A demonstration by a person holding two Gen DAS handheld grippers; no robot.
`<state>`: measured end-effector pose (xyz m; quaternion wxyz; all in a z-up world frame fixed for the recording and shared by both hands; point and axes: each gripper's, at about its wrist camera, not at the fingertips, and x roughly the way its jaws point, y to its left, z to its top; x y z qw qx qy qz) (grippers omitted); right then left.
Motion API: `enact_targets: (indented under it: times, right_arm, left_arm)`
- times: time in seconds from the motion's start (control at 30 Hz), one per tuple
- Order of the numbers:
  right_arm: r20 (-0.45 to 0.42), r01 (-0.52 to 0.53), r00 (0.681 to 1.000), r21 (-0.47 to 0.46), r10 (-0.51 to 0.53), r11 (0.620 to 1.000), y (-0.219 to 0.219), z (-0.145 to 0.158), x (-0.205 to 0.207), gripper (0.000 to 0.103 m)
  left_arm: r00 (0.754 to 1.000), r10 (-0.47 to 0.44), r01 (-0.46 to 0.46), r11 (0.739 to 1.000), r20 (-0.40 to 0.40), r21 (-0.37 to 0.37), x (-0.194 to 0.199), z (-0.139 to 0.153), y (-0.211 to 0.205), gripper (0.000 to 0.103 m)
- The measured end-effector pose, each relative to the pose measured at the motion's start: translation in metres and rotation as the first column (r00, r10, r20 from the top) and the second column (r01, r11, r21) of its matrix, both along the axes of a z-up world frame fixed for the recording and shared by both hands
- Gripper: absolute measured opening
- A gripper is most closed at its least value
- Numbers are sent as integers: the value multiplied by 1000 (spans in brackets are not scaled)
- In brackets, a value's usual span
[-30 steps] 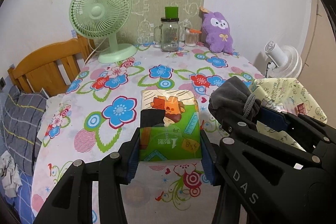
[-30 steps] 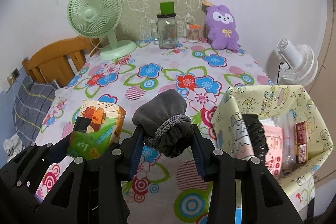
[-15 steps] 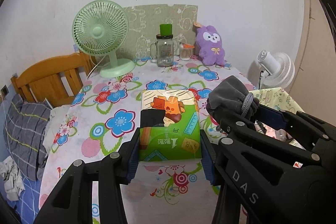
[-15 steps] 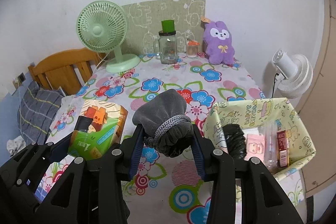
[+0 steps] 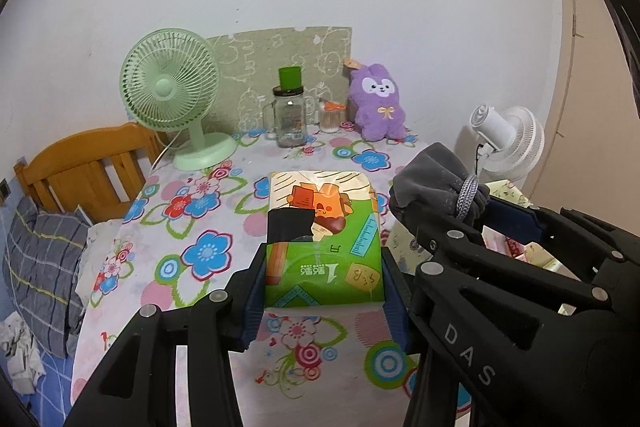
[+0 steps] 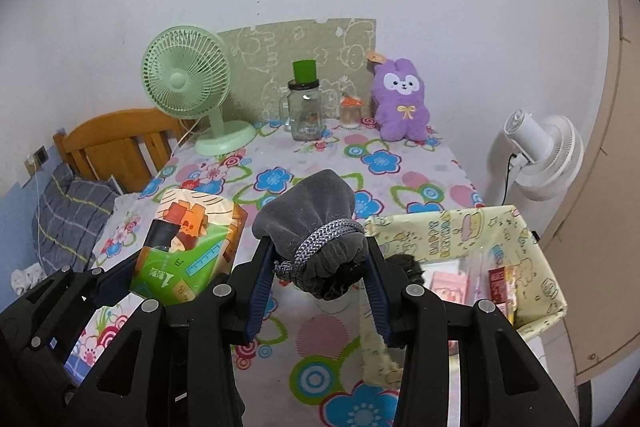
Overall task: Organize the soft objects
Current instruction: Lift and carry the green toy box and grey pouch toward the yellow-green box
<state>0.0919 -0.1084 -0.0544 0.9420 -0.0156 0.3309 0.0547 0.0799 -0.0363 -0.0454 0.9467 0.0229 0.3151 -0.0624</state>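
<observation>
My left gripper (image 5: 324, 283) is shut on a green and orange tissue pack (image 5: 324, 239) and holds it in the air above the flowered table (image 5: 192, 227). My right gripper (image 6: 320, 287) is shut on a grey drawstring pouch (image 6: 316, 227), also lifted above the table. Each gripper's load shows in the other view: the pouch (image 5: 436, 187) at the right, the tissue pack (image 6: 188, 247) at the left. A yellow patterned fabric bin (image 6: 480, 227) with packets inside stands at the table's right edge, just right of the pouch.
At the back of the table stand a green desk fan (image 6: 192, 87), a glass jar with a green lid (image 6: 304, 107), a small container (image 6: 350, 111) and a purple plush rabbit (image 6: 400, 103). A wooden chair (image 6: 116, 143) is at the left, a white fan (image 6: 544, 155) at the right.
Both grippers have risen and pulled back from the table with their loads still held. The table and the bin look lower and farther away.
</observation>
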Motion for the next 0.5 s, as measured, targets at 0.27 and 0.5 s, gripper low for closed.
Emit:
enact_targets:
  times: [0.27,0.5]
  right_arm:
    - [12,21,1000,5,-21,1000,-30,7,1,46]
    - [19,51,999,-4,-51,999,-55,10,4,46]
  left_arm:
    - [999,-32,32,999,12,6,4,4,-27,52]
    - [997,-69,69,998,16,5,9,6,-51,52]
